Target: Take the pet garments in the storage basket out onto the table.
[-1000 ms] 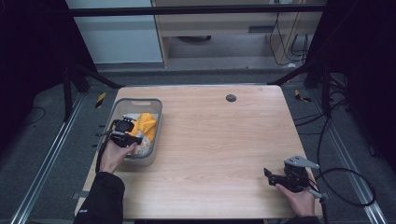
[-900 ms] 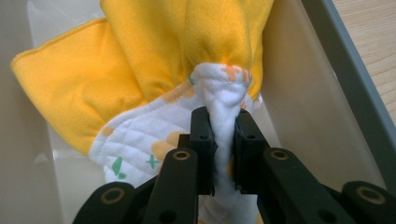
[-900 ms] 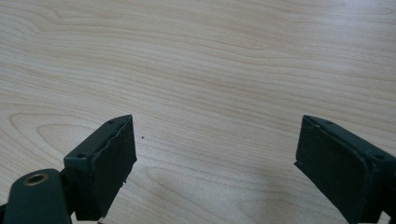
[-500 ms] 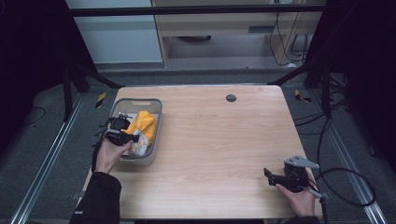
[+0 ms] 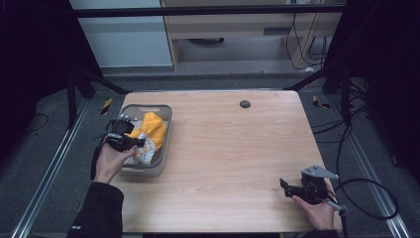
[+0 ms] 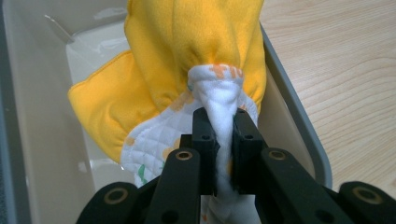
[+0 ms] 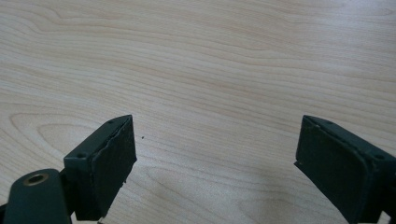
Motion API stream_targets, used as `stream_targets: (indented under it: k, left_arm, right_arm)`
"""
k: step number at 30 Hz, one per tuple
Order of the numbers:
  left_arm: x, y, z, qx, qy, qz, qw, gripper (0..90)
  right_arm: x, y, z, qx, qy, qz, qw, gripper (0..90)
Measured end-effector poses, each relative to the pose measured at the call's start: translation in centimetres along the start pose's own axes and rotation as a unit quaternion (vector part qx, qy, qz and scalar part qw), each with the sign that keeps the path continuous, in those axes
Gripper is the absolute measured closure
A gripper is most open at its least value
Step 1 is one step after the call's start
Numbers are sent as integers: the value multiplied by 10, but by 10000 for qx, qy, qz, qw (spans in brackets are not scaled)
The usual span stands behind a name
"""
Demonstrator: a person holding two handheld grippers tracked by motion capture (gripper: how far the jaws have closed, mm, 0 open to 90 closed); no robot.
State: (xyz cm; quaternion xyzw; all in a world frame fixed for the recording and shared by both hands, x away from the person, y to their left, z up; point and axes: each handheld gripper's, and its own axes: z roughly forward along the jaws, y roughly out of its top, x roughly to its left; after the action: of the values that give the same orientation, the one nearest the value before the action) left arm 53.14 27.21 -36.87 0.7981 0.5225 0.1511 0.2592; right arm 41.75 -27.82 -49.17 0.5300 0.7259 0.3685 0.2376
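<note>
A yellow cloth point(image 5: 152, 128) with a white quilted, printed underside lies in a grey plastic bin point(image 5: 163, 115) at the table's left side. My left gripper point(image 5: 134, 143) is over the bin's near end, shut on a bunched fold of the cloth point(image 6: 196, 51); the white fold is pinched between its jaws point(image 6: 219, 135) and the cloth hangs lifted from the bin floor. My right gripper point(image 5: 283, 187) rests at the table's near right corner, jaws wide apart point(image 7: 215, 163) above bare wood, holding nothing.
The bin's wall point(image 6: 299, 116) runs right beside the held cloth. A small dark round disc point(image 5: 244, 104) sits near the table's far edge. A cable point(image 5: 366, 198) trails off the right table edge. Metal frame legs stand around the table.
My left gripper has risen a little over the bin with the cloth pinched in it, pulling the cloth up. The right gripper has stayed put.
</note>
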Motion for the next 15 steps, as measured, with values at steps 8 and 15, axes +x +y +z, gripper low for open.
stream_targets:
  k: [8, 15]
  left_arm:
    - [-1, 3, -14, -72, -1, 106, 9999, 823]
    - [-3, 5, -28, -195, -12, 167, 9997, 823]
  right_arm:
    - [0, 0, 0, 3, -3, 4, 10000, 120]
    - [0, 0, 0, -5, -9, -6, 10000, 120]
